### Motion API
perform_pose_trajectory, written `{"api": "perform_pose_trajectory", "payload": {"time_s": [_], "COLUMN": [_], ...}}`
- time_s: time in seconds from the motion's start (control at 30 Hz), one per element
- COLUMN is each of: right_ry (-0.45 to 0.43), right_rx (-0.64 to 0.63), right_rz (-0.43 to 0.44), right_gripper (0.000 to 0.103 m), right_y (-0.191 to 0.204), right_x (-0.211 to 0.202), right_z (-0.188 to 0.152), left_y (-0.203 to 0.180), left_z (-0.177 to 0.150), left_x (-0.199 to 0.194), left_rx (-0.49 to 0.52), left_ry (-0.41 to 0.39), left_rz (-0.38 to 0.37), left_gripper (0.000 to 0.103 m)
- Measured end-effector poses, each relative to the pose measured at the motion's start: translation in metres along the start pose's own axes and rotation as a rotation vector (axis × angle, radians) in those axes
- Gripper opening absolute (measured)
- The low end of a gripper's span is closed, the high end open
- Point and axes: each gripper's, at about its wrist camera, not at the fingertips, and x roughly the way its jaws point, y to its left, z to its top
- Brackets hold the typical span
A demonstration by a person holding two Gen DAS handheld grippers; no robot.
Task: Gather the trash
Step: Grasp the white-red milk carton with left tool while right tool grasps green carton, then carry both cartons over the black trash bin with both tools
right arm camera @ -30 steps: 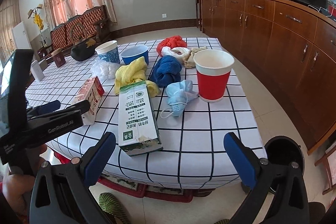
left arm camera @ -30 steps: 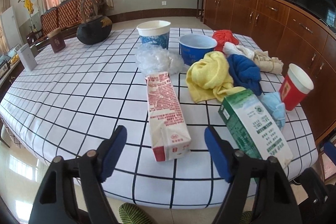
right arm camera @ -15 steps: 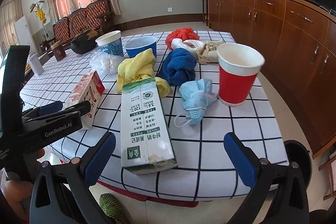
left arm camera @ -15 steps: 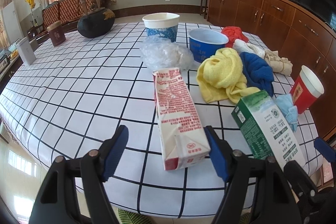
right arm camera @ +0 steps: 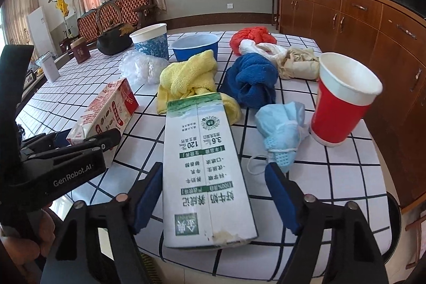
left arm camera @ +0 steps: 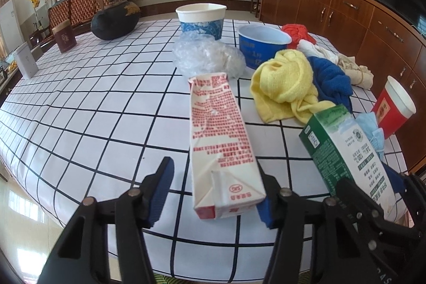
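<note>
A red-and-white milk carton (left arm camera: 218, 140) lies flat near the table's front edge, and it also shows in the right wrist view (right arm camera: 106, 111). My left gripper (left arm camera: 215, 190) is open with its blue pads on either side of the carton's near end. A green-and-white milk carton (right arm camera: 205, 172) lies beside it, also seen in the left wrist view (left arm camera: 348, 151). My right gripper (right arm camera: 215, 193) is open and straddles the green carton's near end. A blue face mask (right arm camera: 282, 132) and a red paper cup (right arm camera: 343, 97) sit to the right.
A crumpled clear plastic bag (left arm camera: 207, 55), a patterned paper cup (left arm camera: 202, 20), a blue bowl (left arm camera: 263, 44) and yellow (left arm camera: 285, 84), blue, red and beige cloths lie further back on the checked tablecloth (left arm camera: 93, 103). A black pot (left arm camera: 114, 17) and tins stand far left. A dark bin (right arm camera: 394, 220) is on the floor right.
Both grippers have moved forward over the table edge. The left now brackets the red carton and the right brackets the green carton. Both remain open.
</note>
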Motion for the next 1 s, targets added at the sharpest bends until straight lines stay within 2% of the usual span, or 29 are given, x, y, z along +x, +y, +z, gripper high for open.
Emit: {"api": "perform_pose_trajectory", "payload": {"time_s": [0.1, 0.27, 0.43, 0.53, 0.7, 1.0], "right_ry": [0.014, 0.019, 0.015, 0.010, 0.008, 0.004], "right_rx": [-0.003, 0.008, 0.013, 0.023, 0.032, 0.031], "right_rz": [0.011, 0.016, 0.023, 0.027, 0.034, 0.029], "right_gripper": [0.060, 0.059, 0.058, 0.058, 0.058, 0.057], "right_y": [0.002, 0.002, 0.002, 0.001, -0.001, -0.001], "right_x": [0.007, 0.014, 0.017, 0.016, 0.014, 0.008], "right_z": [0.002, 0.005, 0.007, 0.007, 0.007, 0.003], "left_y": [-0.001, -0.001, -0.002, -0.003, 0.001, 0.005], "left_z": [0.000, -0.001, -0.002, -0.002, -0.005, -0.017], "left_x": [0.002, 0.004, 0.007, 0.006, 0.004, -0.007], "left_rx": [0.003, 0.001, 0.005, 0.008, -0.003, 0.011], "left_ry": [0.005, 0.008, 0.017, 0.013, 0.004, 0.023], "left_rz": [-0.003, -0.007, -0.015, -0.015, -0.034, -0.024], "left_gripper": [0.055, 0.054, 0.042, 0.039, 0.038, 0.038]}}
